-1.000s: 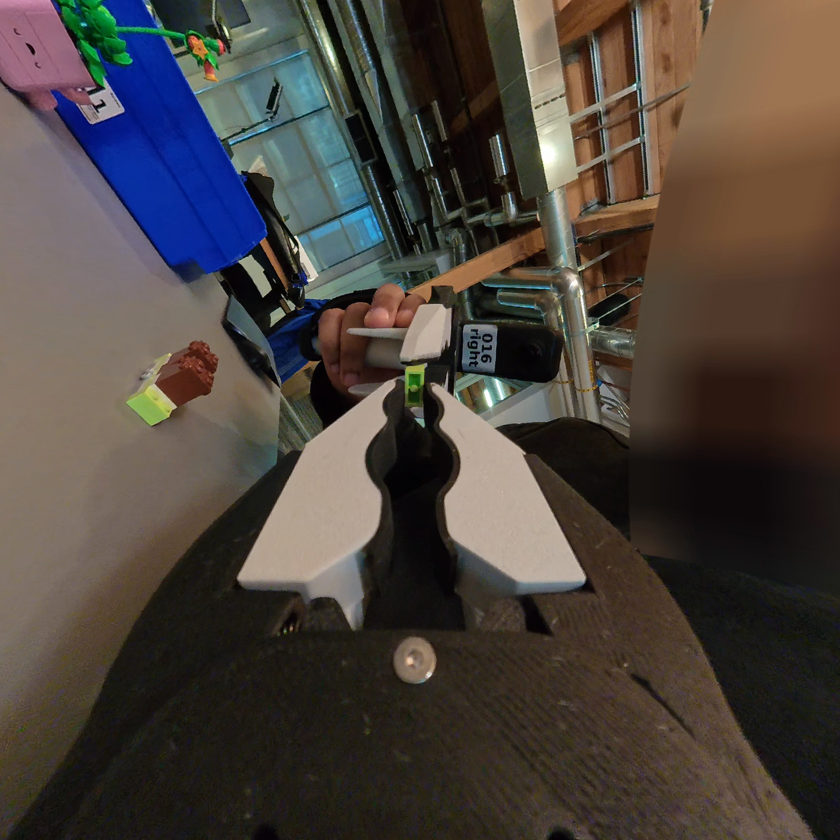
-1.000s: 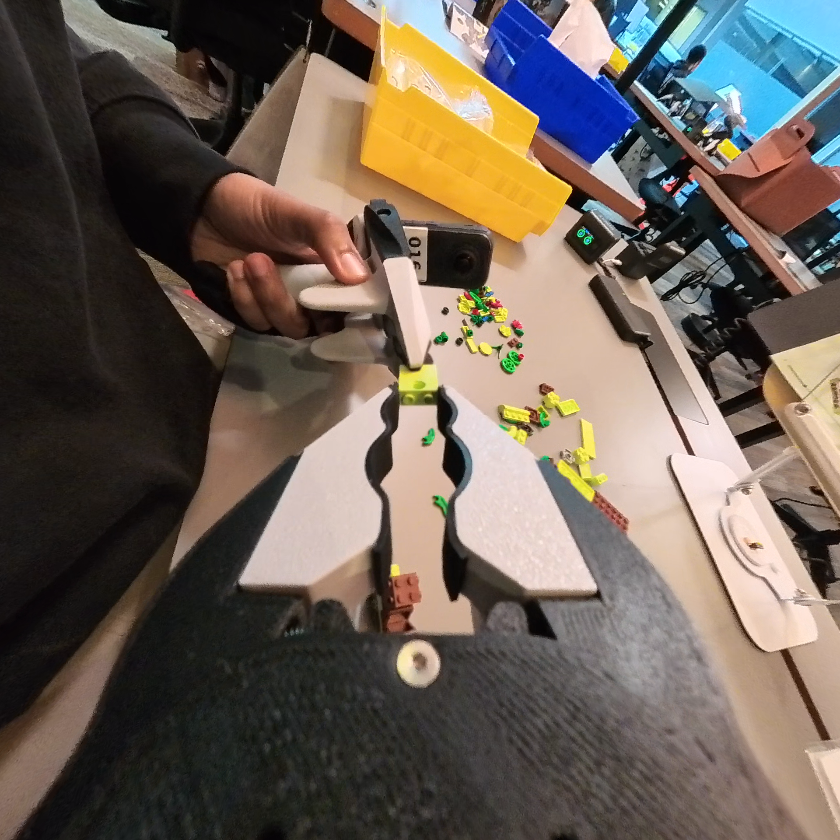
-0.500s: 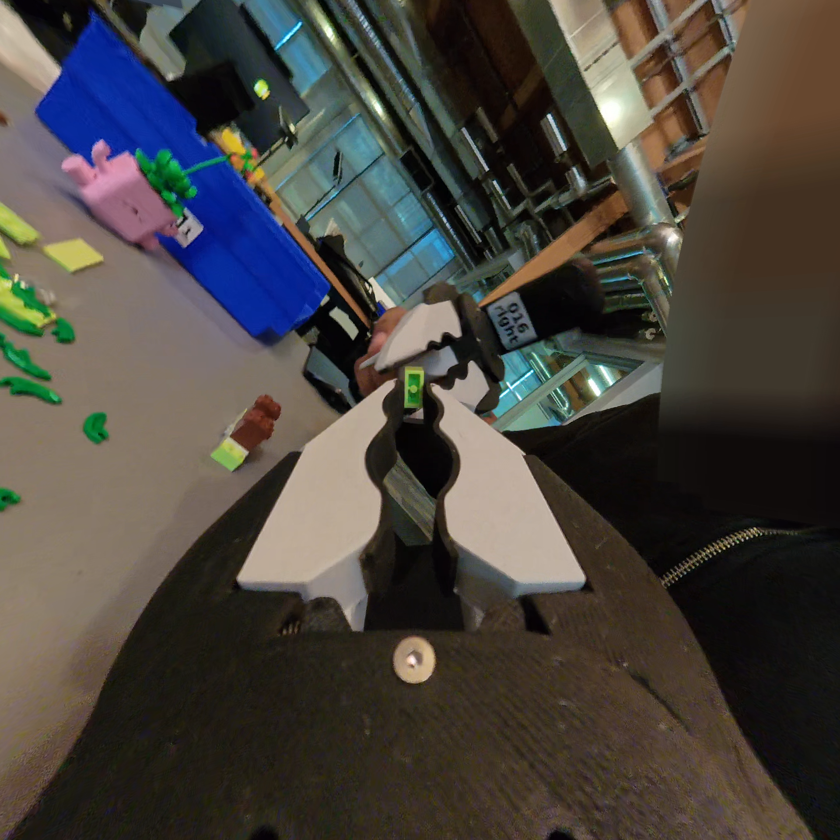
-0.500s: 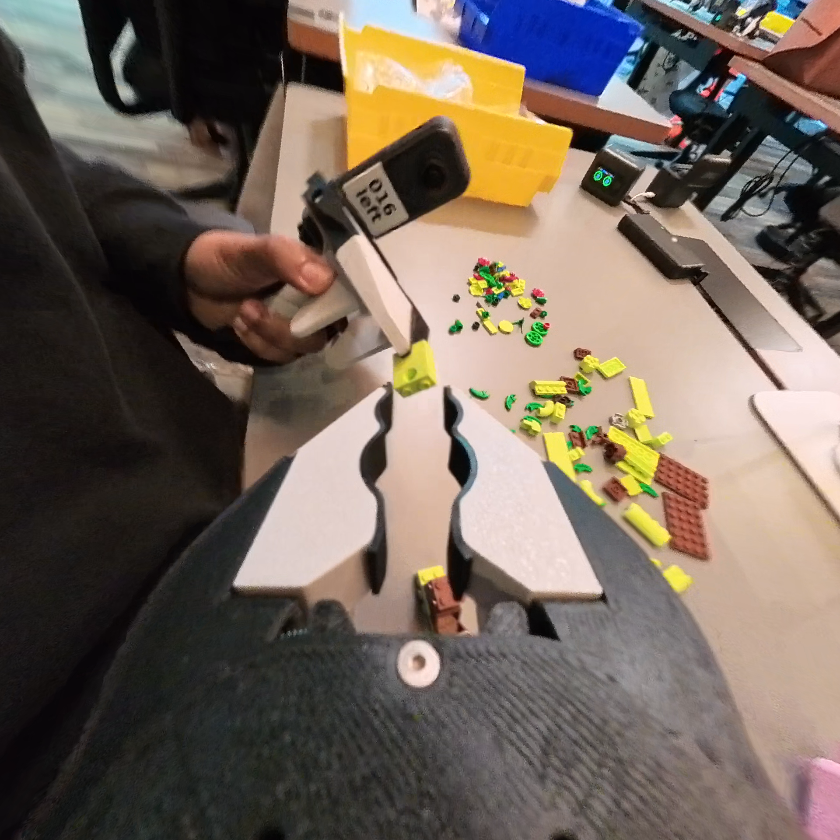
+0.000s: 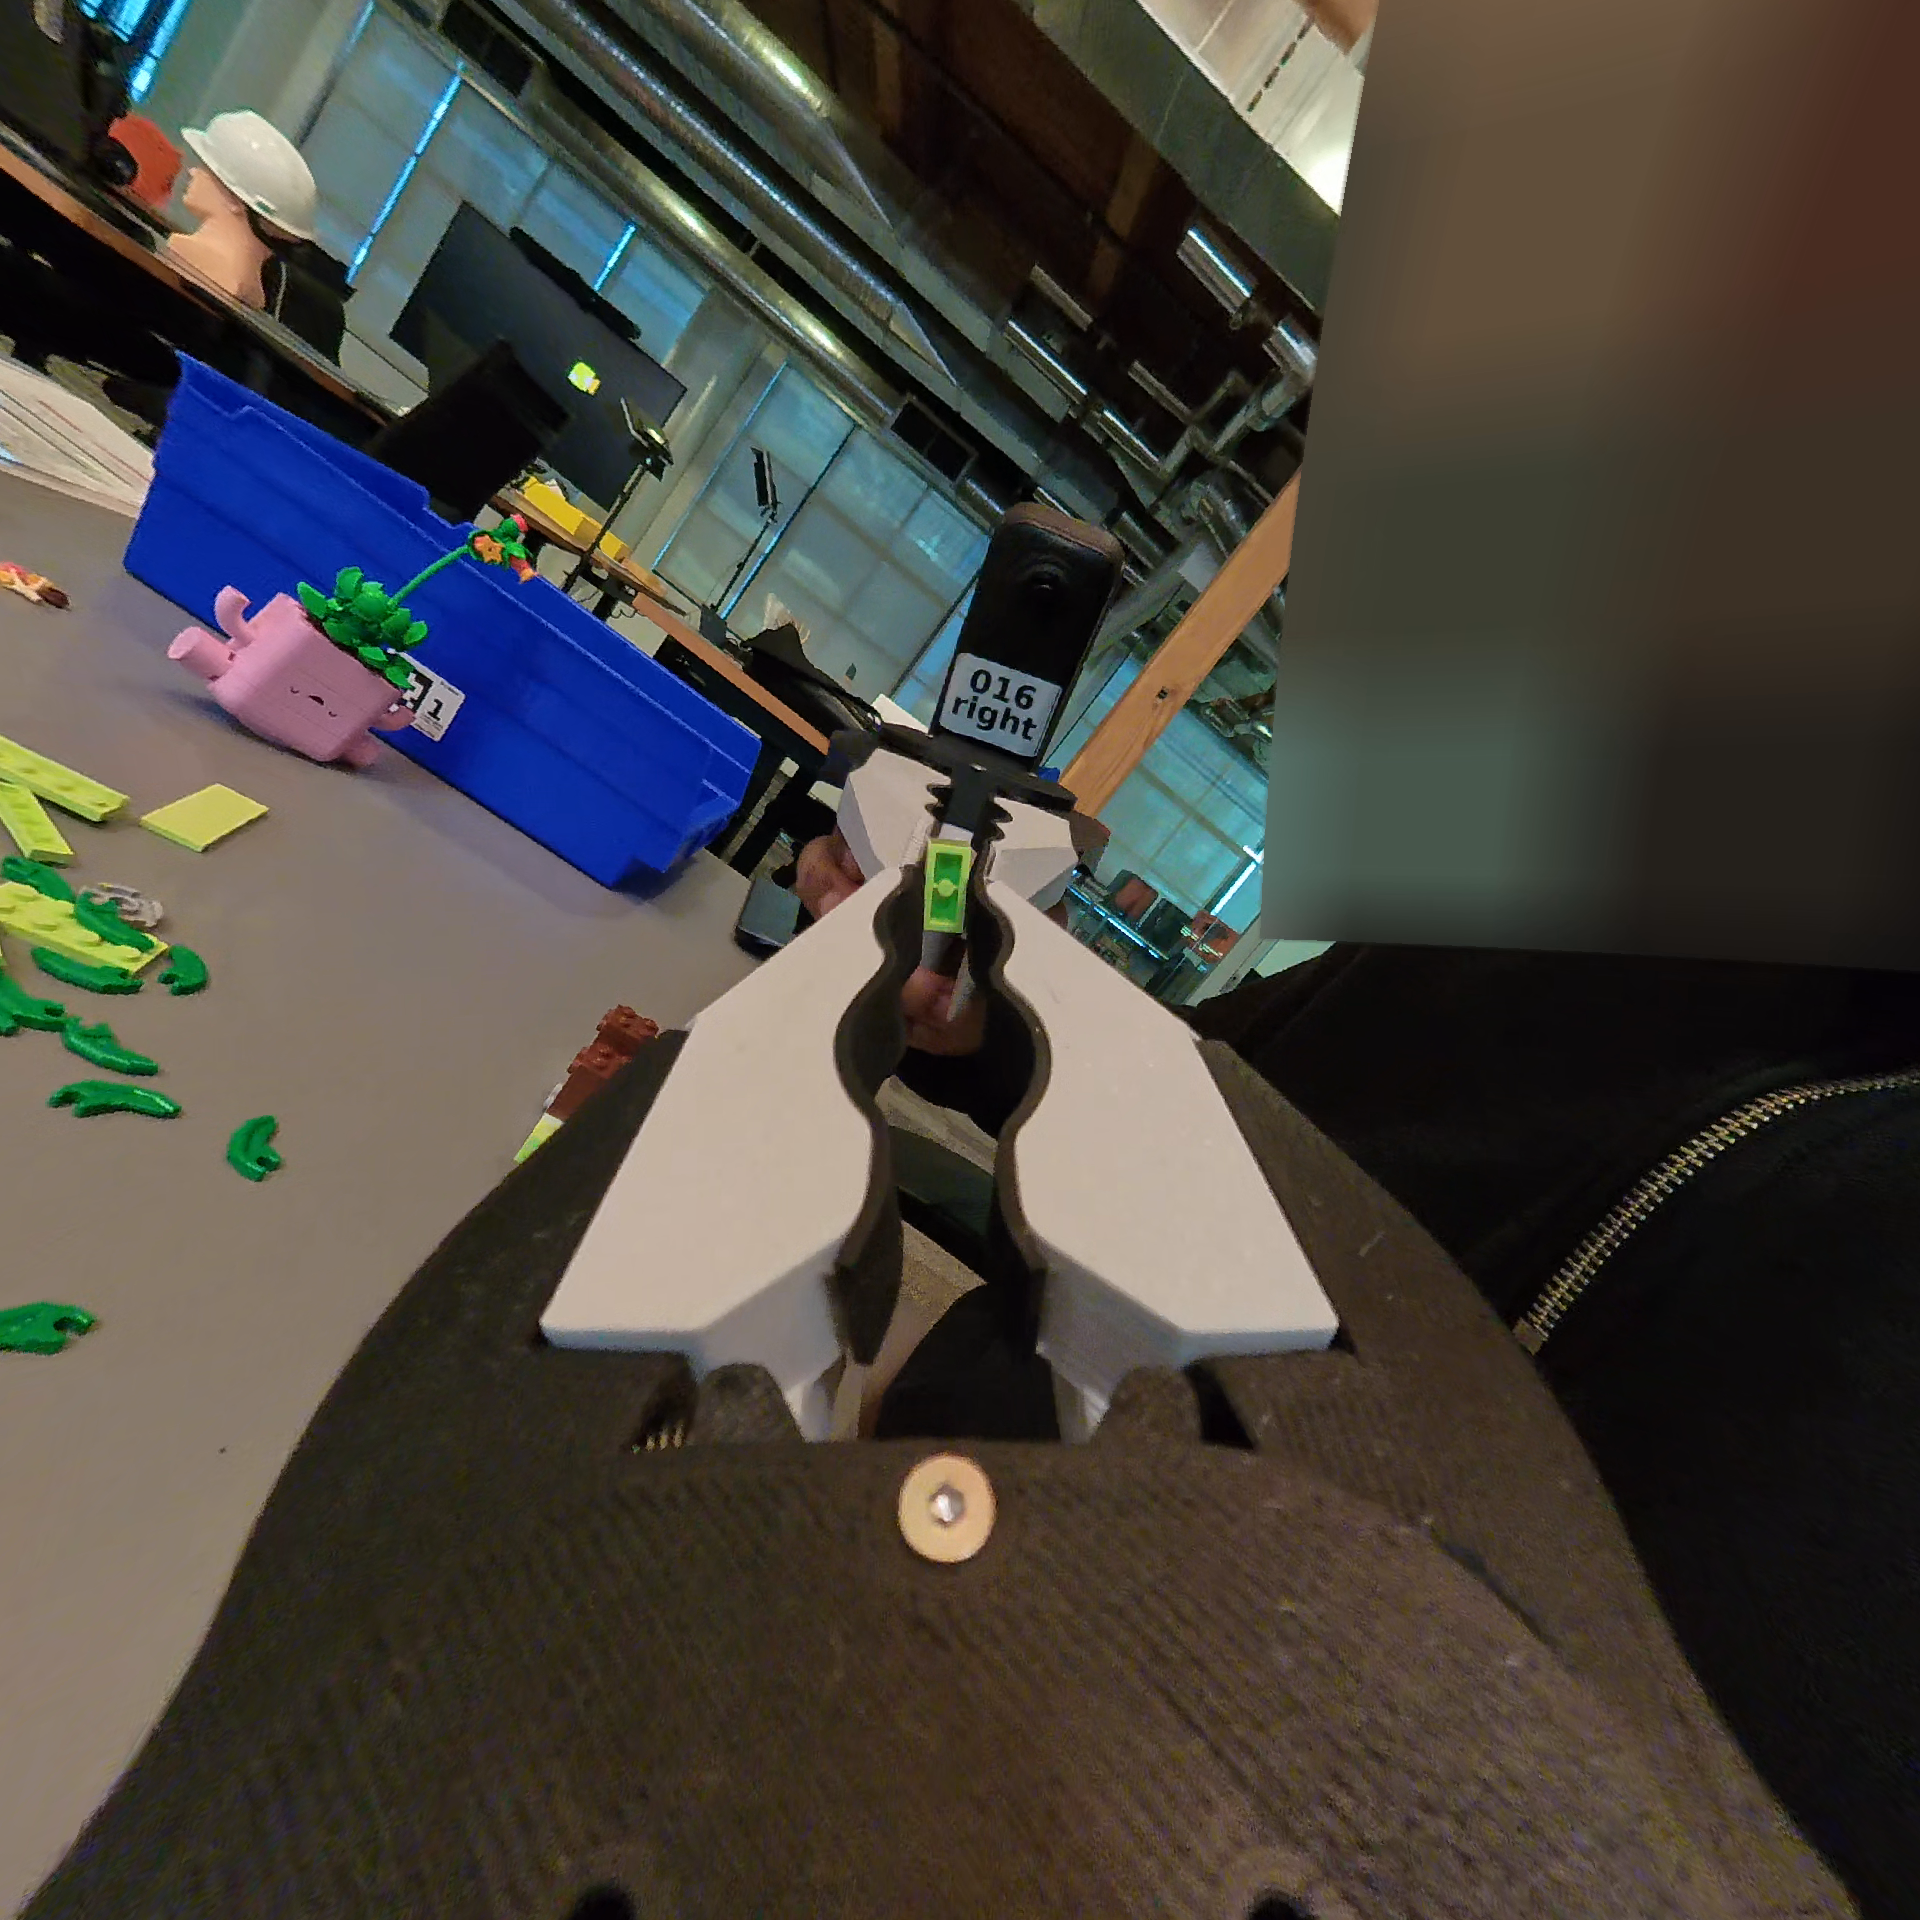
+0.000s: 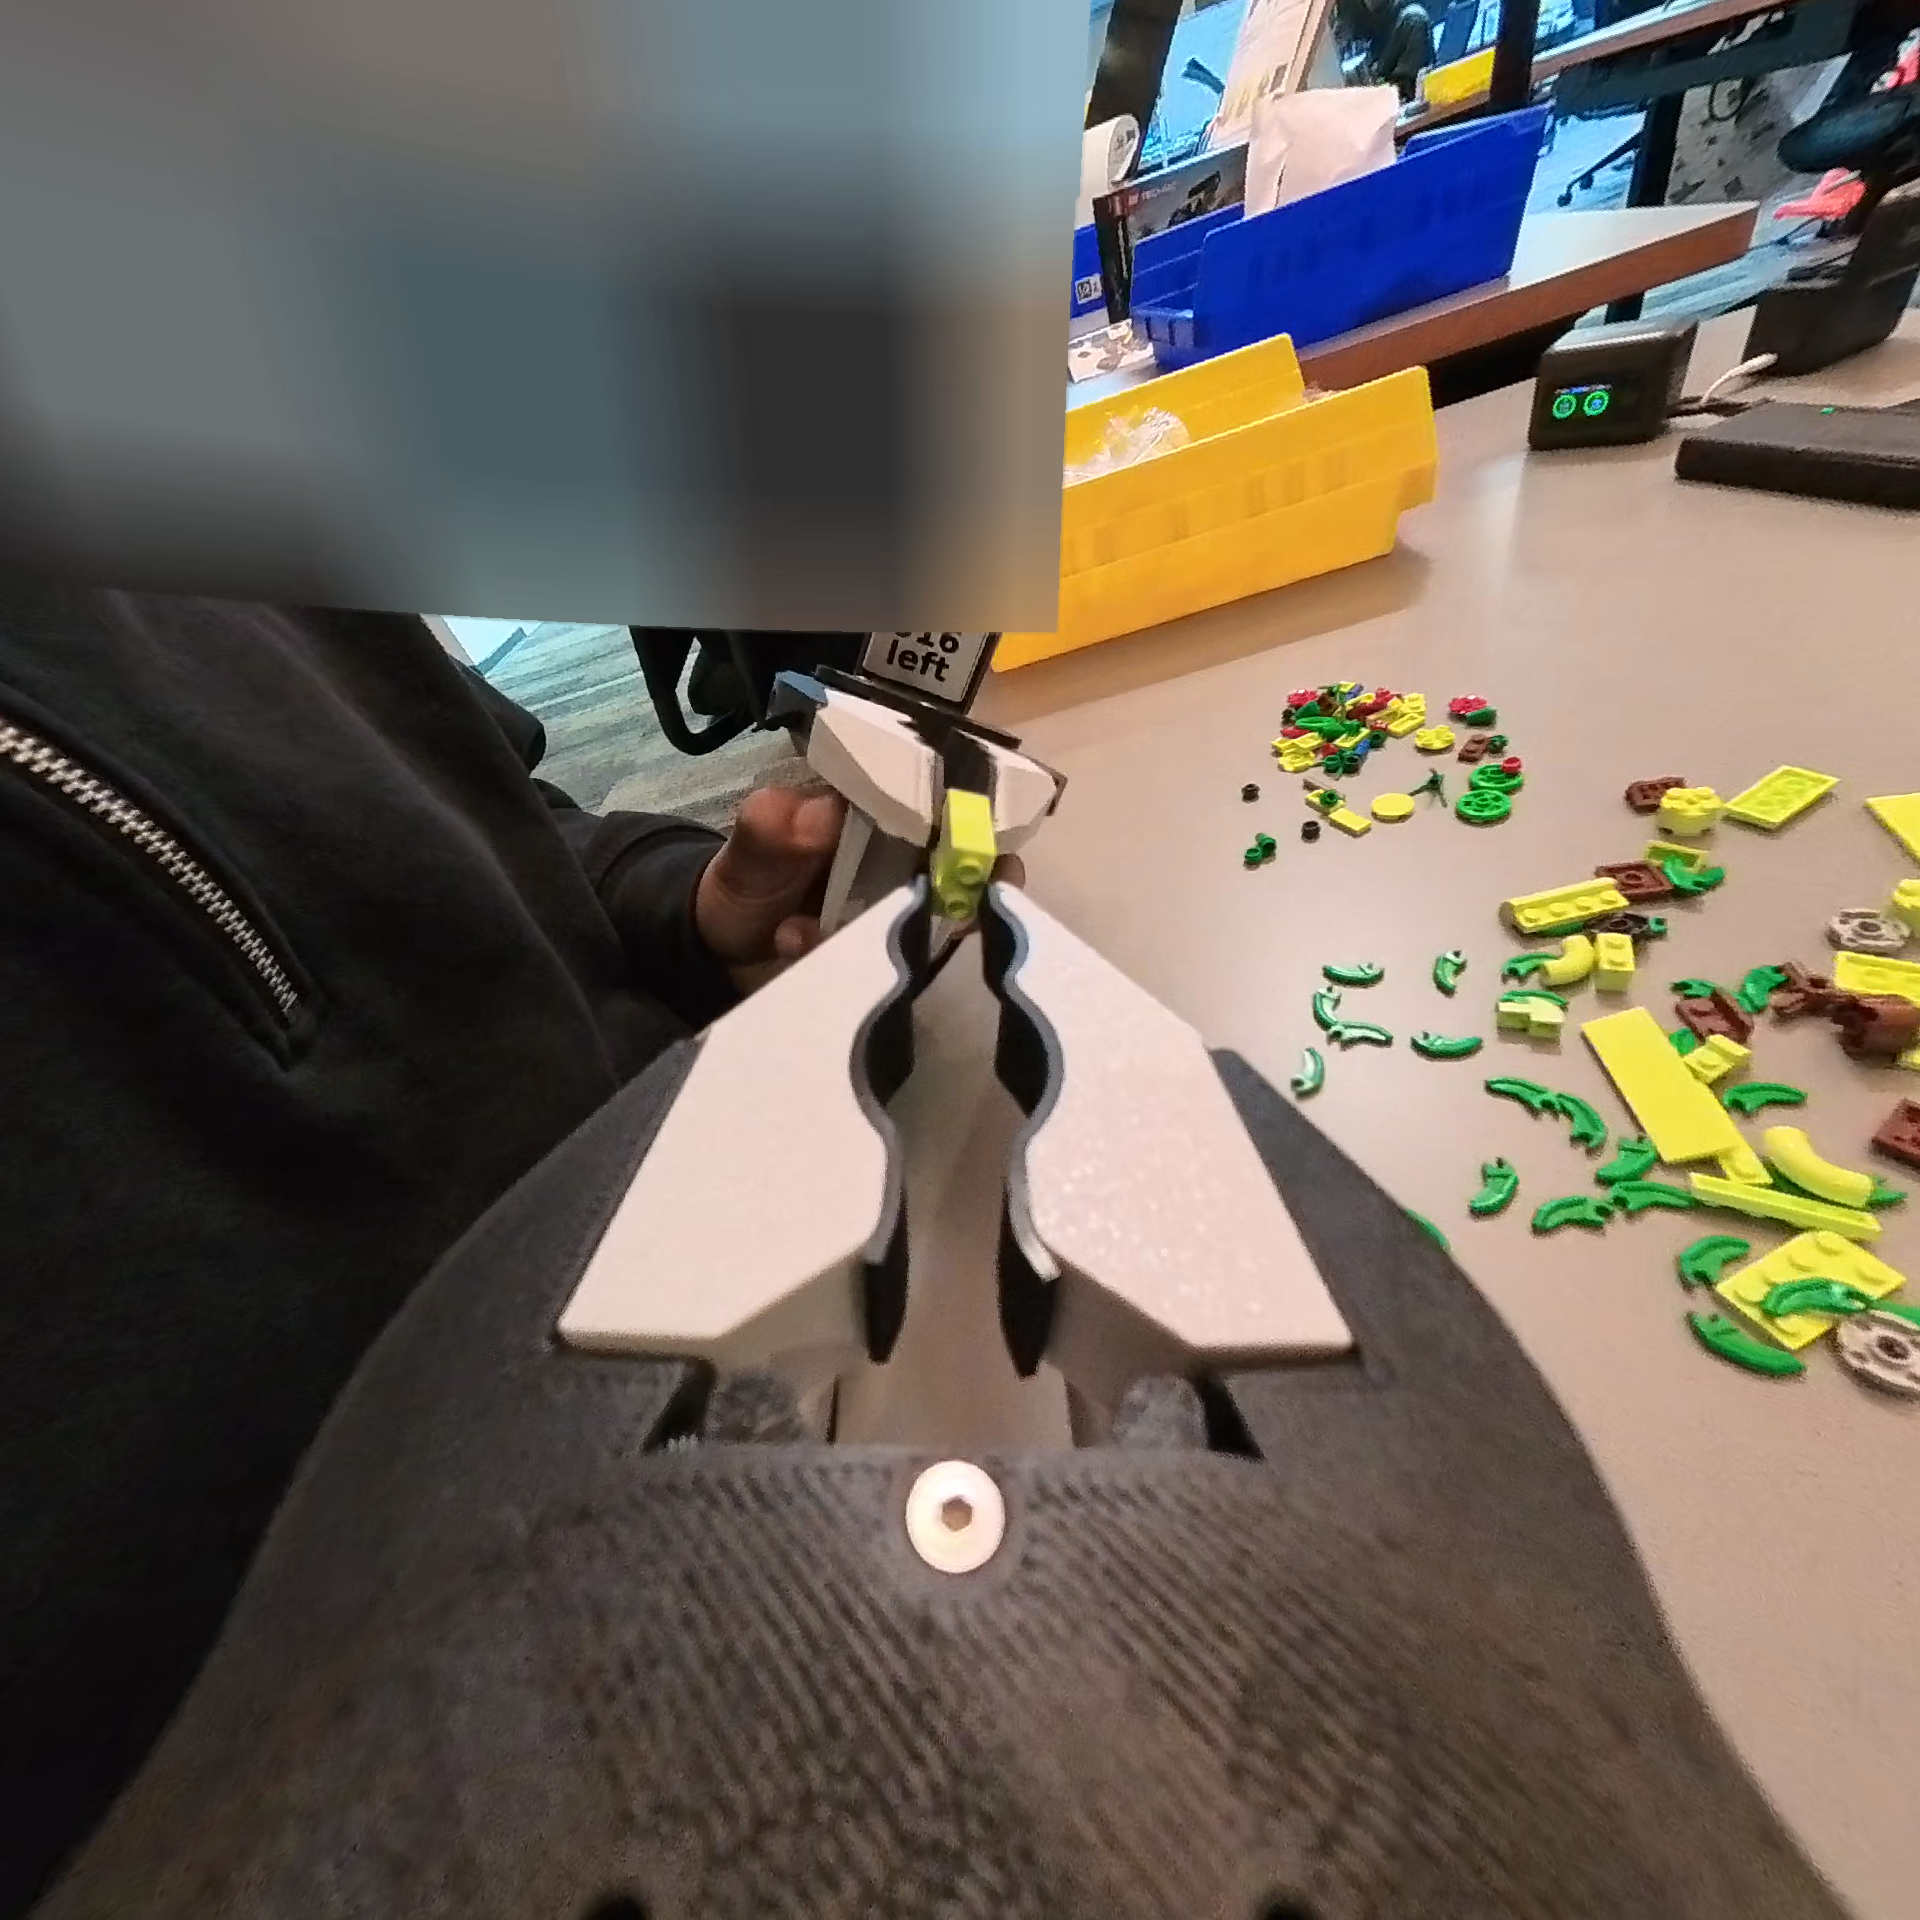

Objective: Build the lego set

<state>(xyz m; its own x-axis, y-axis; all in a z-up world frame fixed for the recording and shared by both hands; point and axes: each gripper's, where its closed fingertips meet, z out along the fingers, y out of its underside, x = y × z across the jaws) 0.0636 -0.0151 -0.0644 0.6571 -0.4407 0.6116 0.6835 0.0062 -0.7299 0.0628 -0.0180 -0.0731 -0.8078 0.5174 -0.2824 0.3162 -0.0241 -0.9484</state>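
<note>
A small lime brick (image 5: 945, 883) is pinched between my left gripper's (image 5: 945, 891) fingertips, held in the air in front of a person's dark jacket. My right gripper (image 5: 966, 821) faces it tip to tip, with its pads drawn in around the brick's far end. In the right wrist view the lime brick (image 6: 961, 857) stands on end with its lower end between my right gripper's (image 6: 956, 896) narrowed tips. The left gripper (image 6: 925, 774) holds its upper end. A small brown and lime assembly (image 5: 608, 1049) lies on the grey table (image 5: 416, 987), partly hidden behind my left finger.
Loose green, lime and brown pieces (image 6: 1662, 1049) are scattered over the table to the right. A yellow bin (image 6: 1247, 488), blue bins (image 6: 1351, 249) and a black device (image 6: 1605, 384) stand beyond them. A pink pot model with a green plant (image 5: 301, 675) stands by a blue bin (image 5: 468, 665). Only a small space, under 4 cm, lies between the two pairs of fingers.
Both grippers have turned and risen, so the views swung towards level. The right gripper, open half a second ago, has narrowed around the brick's end. The left gripper kept the brick throughout.
</note>
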